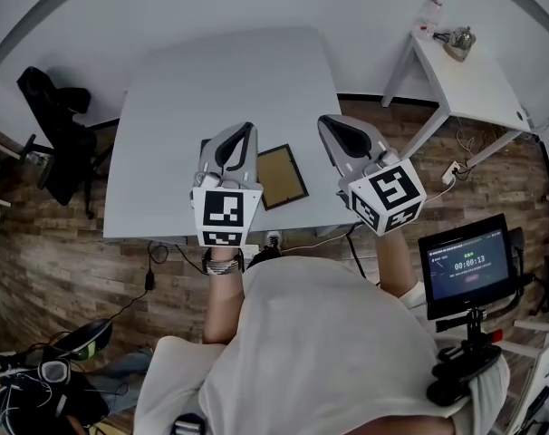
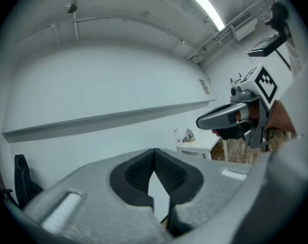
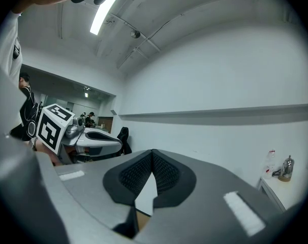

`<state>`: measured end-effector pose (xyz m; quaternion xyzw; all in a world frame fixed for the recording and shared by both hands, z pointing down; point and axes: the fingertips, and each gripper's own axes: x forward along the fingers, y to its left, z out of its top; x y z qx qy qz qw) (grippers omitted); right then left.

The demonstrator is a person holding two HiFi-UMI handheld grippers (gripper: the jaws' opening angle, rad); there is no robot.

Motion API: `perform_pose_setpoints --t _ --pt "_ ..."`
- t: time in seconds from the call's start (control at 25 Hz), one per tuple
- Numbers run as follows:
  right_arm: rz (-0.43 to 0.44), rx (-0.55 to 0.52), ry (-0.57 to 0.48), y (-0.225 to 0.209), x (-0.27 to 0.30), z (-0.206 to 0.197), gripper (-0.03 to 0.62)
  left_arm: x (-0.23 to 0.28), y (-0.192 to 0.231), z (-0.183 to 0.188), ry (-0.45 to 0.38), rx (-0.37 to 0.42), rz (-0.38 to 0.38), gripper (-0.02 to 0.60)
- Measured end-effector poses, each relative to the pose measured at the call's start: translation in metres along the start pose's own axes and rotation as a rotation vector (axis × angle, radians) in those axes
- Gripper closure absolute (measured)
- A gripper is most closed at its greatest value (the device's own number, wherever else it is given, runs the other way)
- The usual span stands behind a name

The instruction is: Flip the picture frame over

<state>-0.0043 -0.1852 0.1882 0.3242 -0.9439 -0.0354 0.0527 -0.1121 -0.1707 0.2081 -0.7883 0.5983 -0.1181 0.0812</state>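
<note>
Both the left gripper (image 1: 245, 134) and right gripper (image 1: 329, 123) are pinched shut on nothing, either side of the picture frame (image 1: 282, 177) lying flat by the table's (image 1: 229, 71) near edge, so a sloppy nudge could probably shove it off instead of flipping it.

Picture frame (image 1: 282, 176) flat on table (image 1: 220, 80), near front edge, between left gripper (image 1: 245, 134) and right gripper (image 1: 333, 127), both above tabletop. Chair (image 1: 57, 134) left of table. Side table (image 1: 478, 84) behind right, kettle (image 1: 457, 42) on it. Screen (image 1: 465, 263) right of person (image 1: 329, 333).
</note>
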Motion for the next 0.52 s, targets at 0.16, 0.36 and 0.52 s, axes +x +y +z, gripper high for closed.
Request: perform_pose_setpoints --t 0.16,0.36,0.52 --pt "-0.002 -0.004 -0.006 0.003 -0.008 0.001 0.593 -0.003 -0.009 0.002 -0.001 0.011 -0.013 0.577" --pt "-0.002 -0.01 -0.01 0.002 -0.016 0.002 0.592 -0.005 -0.019 0.009 -0.009 0.02 -0.021 0.577" --pt "-0.001 -0.012 -0.009 0.004 -0.02 0.001 0.592 -0.008 -0.025 0.008 -0.007 0.025 -0.029 0.577"
